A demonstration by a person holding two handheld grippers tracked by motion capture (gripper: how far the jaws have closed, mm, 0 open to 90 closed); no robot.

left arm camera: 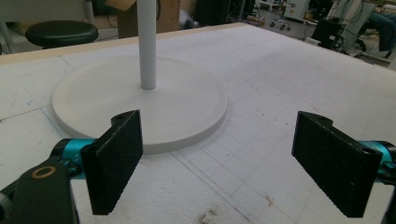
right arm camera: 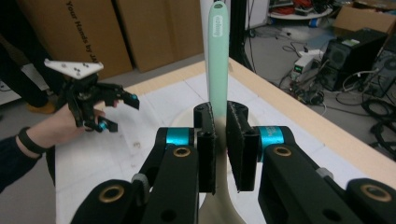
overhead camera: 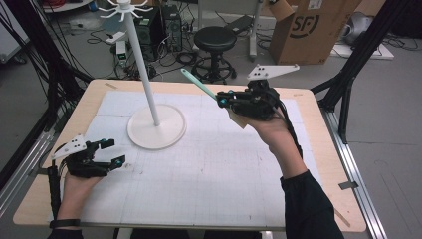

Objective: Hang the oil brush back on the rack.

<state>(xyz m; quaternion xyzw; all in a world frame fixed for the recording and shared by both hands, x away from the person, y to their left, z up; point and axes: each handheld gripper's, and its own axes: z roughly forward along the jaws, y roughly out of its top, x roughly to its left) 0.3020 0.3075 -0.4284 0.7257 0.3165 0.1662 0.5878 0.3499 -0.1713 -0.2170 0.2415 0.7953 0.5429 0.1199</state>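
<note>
The right hand-held gripper [overhead camera: 222, 101] is clenched on one mint-green utensil [overhead camera: 198, 83], raised above the far right part of the desk [overhead camera: 323, 164]. Its handle points up toward the white rack [overhead camera: 144, 74]. The working end is hidden behind the jaws and the hand; a pale wooden piece shows under them, probably a spatula blade. The left hand-held gripper [overhead camera: 112, 152] rests near the desk's left edge, jaws released and holding nothing. One rack stands on its round base [left arm camera: 140, 100]; its pole is cut off in the left gripper view, and its top hooks are too thin to count.
</note>
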